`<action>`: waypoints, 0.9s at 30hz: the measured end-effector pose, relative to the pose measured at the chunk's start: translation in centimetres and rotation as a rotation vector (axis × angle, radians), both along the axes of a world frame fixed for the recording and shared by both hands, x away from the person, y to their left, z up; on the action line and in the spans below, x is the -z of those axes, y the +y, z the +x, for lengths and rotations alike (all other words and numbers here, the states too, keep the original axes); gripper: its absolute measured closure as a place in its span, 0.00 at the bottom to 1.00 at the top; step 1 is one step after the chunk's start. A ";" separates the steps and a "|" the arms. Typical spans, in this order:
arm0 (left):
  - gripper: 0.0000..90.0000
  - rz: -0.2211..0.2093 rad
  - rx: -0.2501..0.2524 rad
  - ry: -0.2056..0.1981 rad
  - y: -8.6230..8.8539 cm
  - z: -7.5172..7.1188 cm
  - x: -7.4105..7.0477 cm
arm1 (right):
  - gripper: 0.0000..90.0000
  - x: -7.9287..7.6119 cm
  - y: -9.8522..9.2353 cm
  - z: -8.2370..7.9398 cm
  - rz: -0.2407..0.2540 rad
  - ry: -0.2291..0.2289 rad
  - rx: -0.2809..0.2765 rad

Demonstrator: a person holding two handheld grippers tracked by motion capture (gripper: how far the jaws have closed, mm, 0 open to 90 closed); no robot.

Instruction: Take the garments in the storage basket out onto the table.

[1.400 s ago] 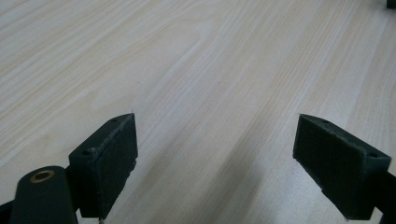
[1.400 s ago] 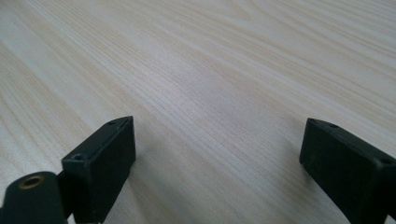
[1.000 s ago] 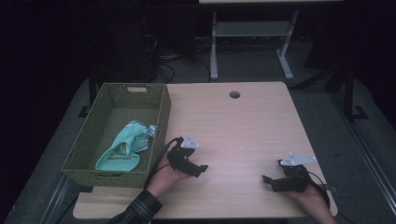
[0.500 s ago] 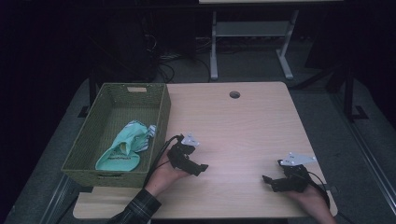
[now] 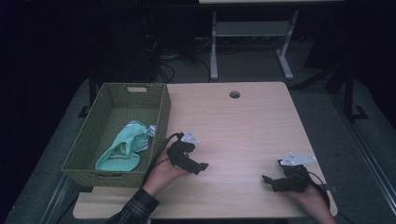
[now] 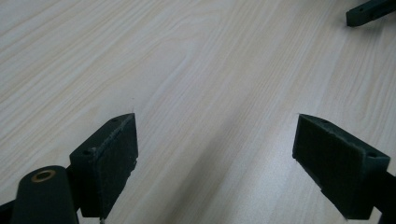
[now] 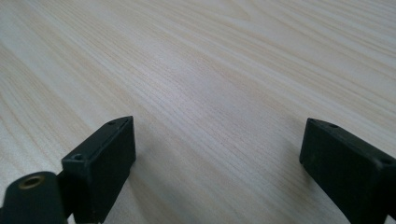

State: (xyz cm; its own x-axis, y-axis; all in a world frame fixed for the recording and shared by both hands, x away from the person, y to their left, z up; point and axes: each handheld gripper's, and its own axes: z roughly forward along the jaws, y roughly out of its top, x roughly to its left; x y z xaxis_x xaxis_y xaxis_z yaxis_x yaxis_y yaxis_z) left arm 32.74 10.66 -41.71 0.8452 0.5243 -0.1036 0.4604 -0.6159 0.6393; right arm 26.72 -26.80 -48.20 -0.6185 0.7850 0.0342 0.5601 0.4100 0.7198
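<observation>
My left gripper (image 5: 198, 165) rests low over the wooden table (image 5: 233, 126), just right of the green basket (image 5: 161, 116). In the left gripper view its jaws stand wide apart over bare wood, so the left gripper (image 6: 215, 154) is open with nothing between them. Near the table's front right, my right gripper (image 5: 267, 179) points left. The right gripper view shows the right gripper (image 7: 217, 163) open too, with only wood grain between its jaws. A mint-green cloth (image 5: 123, 149) lies crumpled inside the basket. The tip of the right gripper's jaw (image 6: 369, 10) shows at the top right of the left gripper view.
The woven green basket sits at the table's left edge. A round cable hole (image 5: 235, 94) lies near the table's far edge. Beyond the table stands a white metal frame (image 5: 252, 42) on a dark floor with cables.
The left gripper has shifted slightly toward the front and right, away from the basket. The right gripper has stayed in place.
</observation>
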 end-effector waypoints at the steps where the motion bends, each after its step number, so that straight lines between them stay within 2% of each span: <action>1: 0.15 -0.003 -0.002 0.001 0.0 0.0 -0.1 | 0.11 0.0 0.0 0.0 0.000 0.000 0.000; 12: 0.15 -0.004 0.017 0.012 0.0 0.1 -0.7 | 0.11 0.0 0.0 0.0 -0.001 0.001 -0.001; 18: 0.15 -0.012 0.027 0.017 0.1 0.3 -1.2 | 0.11 0.0 0.0 0.0 -0.001 0.001 -0.001; 20: 0.15 -0.029 0.022 0.024 0.0 0.2 -1.4 | 0.11 0.0 0.0 0.0 -0.001 0.001 -0.001; 22: 0.15 -0.018 0.038 0.021 0.1 0.3 -1.7 | 0.11 0.0 0.0 0.0 -0.001 0.002 -0.001; 25: 0.15 -0.036 0.035 0.029 0.1 0.3 -1.8 | 0.11 0.0 0.0 0.0 -0.001 0.002 0.000; 27: 0.15 -0.031 0.043 0.030 0.1 0.4 -1.9 | 0.11 0.0 0.0 0.0 -0.001 0.002 -0.001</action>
State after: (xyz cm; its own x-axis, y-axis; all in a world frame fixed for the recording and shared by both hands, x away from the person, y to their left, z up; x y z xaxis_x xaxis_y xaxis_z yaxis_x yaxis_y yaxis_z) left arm 33.11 10.74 -39.79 0.8631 0.4840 -0.1442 0.4531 -0.6157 0.6447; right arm 26.71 -26.81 -48.19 -0.6190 0.7846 0.0343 0.5610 0.4112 0.7184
